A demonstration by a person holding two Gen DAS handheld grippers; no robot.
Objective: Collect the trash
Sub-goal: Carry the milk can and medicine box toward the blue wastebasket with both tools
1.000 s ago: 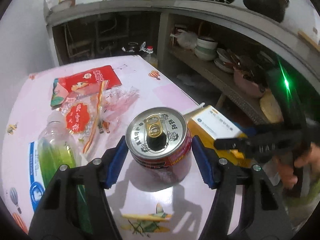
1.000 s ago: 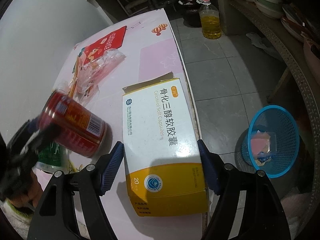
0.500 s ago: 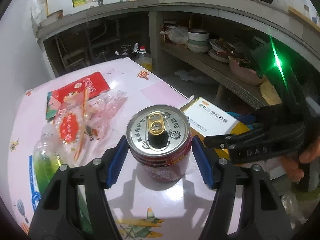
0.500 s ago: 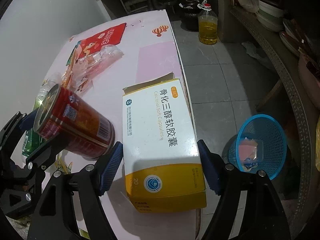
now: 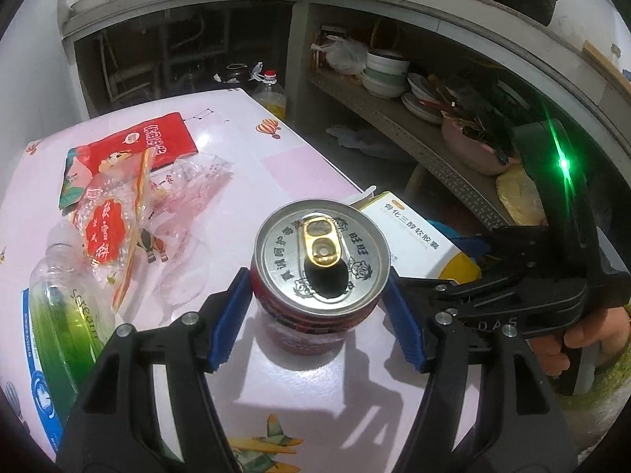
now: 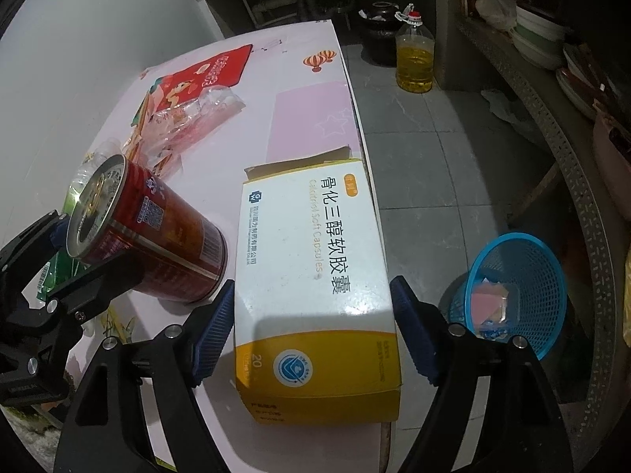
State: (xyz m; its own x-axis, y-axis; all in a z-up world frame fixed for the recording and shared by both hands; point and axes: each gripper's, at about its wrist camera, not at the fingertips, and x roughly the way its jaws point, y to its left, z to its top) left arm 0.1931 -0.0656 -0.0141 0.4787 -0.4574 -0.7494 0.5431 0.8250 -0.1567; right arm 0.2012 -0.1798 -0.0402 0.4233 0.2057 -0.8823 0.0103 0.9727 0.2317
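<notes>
On the pink worktop [image 6: 252, 149], the left gripper [image 5: 317, 313] is gripping the red can [image 5: 319, 276], its jaws pressing against both sides just below the rim, while the can is standing beside the medicine box [image 6: 315, 276]. At the worktop's right edge, the right gripper [image 6: 311, 327] is straddling that box with both blue pads [image 6: 211, 339] sitting against its long sides, though a firm clamp cannot be confirmed. Behind the can, a plastic bottle [image 5: 67, 307], clear wrappers [image 5: 185, 189] and a red packet [image 5: 157, 142] are lying, and a blue basket [image 6: 520, 287] is sitting on the floor.
</notes>
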